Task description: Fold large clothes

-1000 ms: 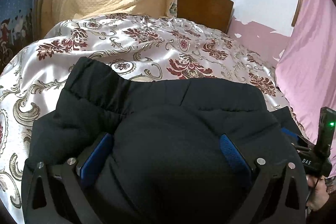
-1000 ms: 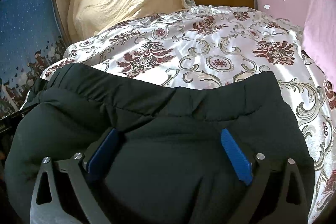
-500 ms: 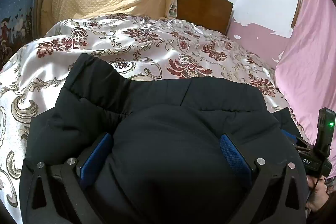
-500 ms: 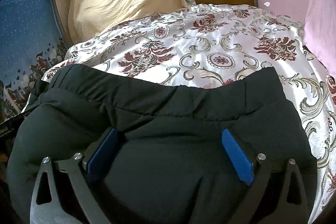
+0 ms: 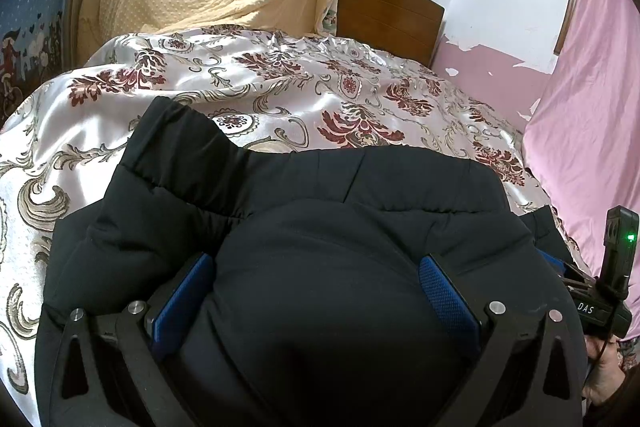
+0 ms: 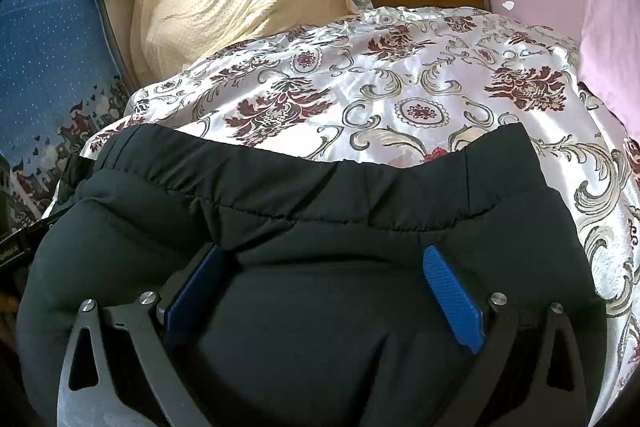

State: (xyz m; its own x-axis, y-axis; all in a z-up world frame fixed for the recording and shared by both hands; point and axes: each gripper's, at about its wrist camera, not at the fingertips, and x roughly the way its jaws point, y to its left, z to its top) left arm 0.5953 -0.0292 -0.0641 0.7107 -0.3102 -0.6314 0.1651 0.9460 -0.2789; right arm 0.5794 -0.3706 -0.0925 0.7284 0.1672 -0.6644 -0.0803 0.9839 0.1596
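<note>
Bulging between both pairs of blue pads, the black padded garment (image 5: 320, 227) fills the wide-spread left gripper (image 5: 316, 291) and right gripper (image 6: 324, 283); it lies on the floral bedspread (image 6: 400, 87).

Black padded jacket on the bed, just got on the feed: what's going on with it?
A person is folding the black padded jacket, which lies on the floral satin bedspread. The left hand-held gripper and the right hand-held gripper each have their blue pads set wide apart with a thick bulge of the jacket's fabric between them. The far hem lies flat on the bedspread, while the near part is bunched up at the grippers. Whether the pads are really pinching the fabric cannot be told.
</note>
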